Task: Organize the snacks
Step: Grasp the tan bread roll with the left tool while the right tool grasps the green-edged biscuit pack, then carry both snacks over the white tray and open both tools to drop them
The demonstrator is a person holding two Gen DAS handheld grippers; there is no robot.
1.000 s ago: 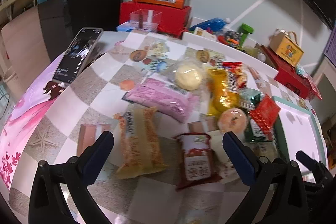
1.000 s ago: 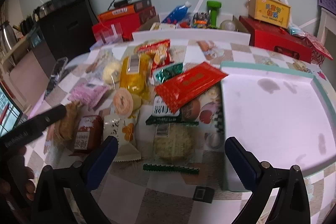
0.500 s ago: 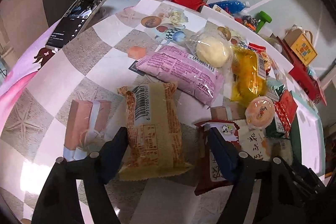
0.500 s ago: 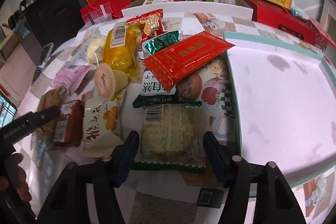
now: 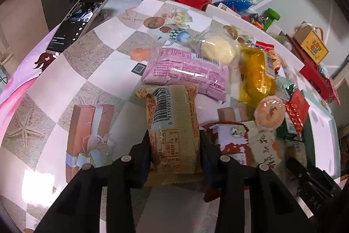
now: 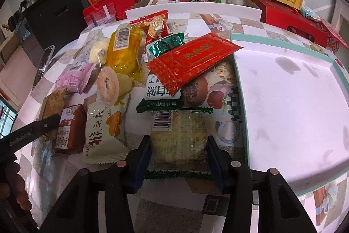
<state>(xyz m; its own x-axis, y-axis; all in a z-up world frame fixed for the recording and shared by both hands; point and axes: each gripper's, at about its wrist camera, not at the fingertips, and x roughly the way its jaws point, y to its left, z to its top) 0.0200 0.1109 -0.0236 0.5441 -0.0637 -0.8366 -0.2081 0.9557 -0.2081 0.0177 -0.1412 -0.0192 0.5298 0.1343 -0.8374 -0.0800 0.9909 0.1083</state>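
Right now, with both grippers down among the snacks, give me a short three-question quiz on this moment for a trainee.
1. True or false: the left gripper is shut on the tan barcode packet.
2. What lies between the right gripper's closing pads? A) red flat packet B) clear green-edged cracker packet C) round orange jelly cup
3. Fill in: the white tray with the teal rim holds ___ snacks.

Key: 1 true; 2 B; 3 no.

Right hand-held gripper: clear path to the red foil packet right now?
Probably not yet: the right hand-held gripper is closing on the green-edged cracker pack; the red foil packet lies unobstructed on top beyond it.
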